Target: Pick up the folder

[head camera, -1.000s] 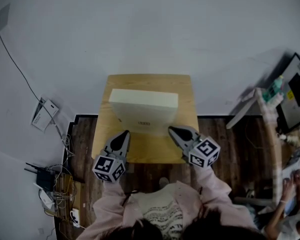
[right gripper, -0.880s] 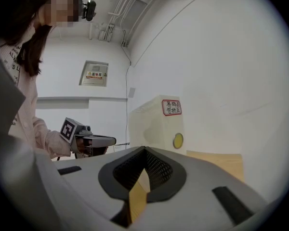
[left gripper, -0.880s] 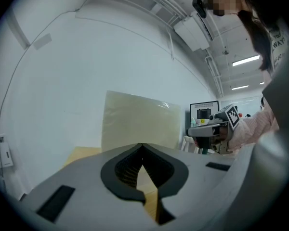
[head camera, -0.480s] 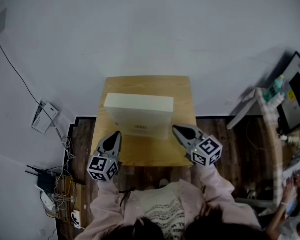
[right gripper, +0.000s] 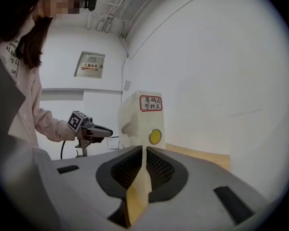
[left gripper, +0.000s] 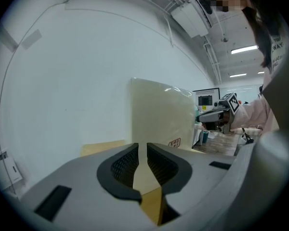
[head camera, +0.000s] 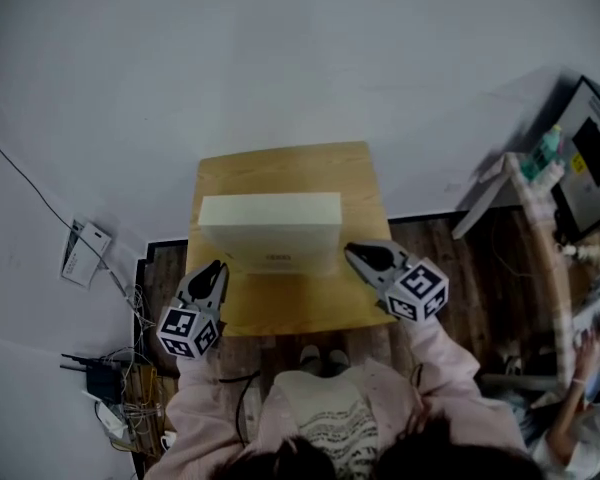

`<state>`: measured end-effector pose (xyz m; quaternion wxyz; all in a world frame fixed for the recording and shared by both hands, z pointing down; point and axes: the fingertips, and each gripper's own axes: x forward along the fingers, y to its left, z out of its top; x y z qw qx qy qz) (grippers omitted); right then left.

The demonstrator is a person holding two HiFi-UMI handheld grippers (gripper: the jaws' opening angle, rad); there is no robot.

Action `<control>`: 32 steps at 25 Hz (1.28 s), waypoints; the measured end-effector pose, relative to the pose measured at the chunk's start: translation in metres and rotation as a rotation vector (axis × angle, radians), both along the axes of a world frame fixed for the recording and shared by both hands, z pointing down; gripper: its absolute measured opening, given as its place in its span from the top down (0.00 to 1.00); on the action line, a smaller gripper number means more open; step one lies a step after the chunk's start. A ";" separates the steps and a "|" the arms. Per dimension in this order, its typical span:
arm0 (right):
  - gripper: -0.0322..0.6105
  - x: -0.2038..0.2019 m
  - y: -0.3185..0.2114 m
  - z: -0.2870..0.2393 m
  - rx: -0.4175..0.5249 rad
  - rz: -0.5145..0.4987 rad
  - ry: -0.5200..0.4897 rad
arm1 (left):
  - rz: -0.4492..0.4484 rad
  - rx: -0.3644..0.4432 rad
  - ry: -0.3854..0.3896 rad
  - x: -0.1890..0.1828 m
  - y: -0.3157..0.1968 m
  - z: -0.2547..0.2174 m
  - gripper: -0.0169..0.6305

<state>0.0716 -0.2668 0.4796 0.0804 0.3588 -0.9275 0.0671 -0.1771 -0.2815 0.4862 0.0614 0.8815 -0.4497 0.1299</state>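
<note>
Left gripper [head camera: 218,266] has drawn out to the lower left, its tips at the left edge of the table [head camera: 280,303] and clear of the folder [head camera: 270,228]; a second ago they lay against the folder's near left corner. Its jaws are opening: only a narrow slit shows between the black, cross-hatched pads [left gripper: 123,163], and nothing is in them. In the left gripper view the folder stands ahead of that slit, not inside it.

The folder stands upright at the middle of the table. It was skewed a second ago, and its long edges now run square with the table's. It is a thick, box-shaped case, cream and matt, with crisp edges on top and a small printed mark low on its near face. In the right gripper view its end is narrow and round-shouldered, with a red-framed label [right gripper: 150,102] above a yellow disc [right gripper: 155,136]. The table is pale wood with a smooth, plain top.

Right gripper [head camera: 352,253] is just beside the folder's lower right corner, about where it was. Its jaws are opening too, with a thin gap between the meshed pads and nothing gripped; the folder's end rises beyond them. Each gripper has a smooth grey shell and a cube of black-and-white squares. Dark floor [head camera: 460,258] planks lie to the right of the table.
</note>
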 end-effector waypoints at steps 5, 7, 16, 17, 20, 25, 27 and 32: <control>0.84 -0.002 -0.001 0.008 -0.017 0.025 0.016 | 0.051 -0.028 -0.006 -0.001 -0.006 0.011 0.87; 0.82 -0.002 -0.003 0.010 -0.019 0.032 0.021 | 0.074 -0.036 -0.013 -0.001 -0.010 0.015 0.87; 0.63 -0.006 -0.009 0.014 -0.034 0.037 -0.001 | 0.170 -0.050 -0.014 -0.001 -0.026 0.027 0.74; 0.63 -0.006 -0.010 0.014 -0.035 0.041 -0.006 | 0.177 -0.050 -0.010 -0.001 -0.028 0.027 0.73; 0.61 -0.005 -0.012 0.014 -0.039 0.049 -0.013 | 0.204 -0.044 -0.001 0.001 -0.032 0.027 0.72; 0.56 -0.010 -0.016 0.012 -0.052 0.036 -0.035 | 0.262 -0.059 0.012 0.003 -0.037 0.028 0.62; 0.53 -0.010 -0.017 0.013 -0.062 0.022 -0.042 | 0.289 -0.073 0.020 0.005 -0.037 0.029 0.59; 0.48 -0.013 -0.021 0.020 -0.076 -0.017 -0.027 | 0.342 -0.103 0.033 0.008 -0.040 0.032 0.50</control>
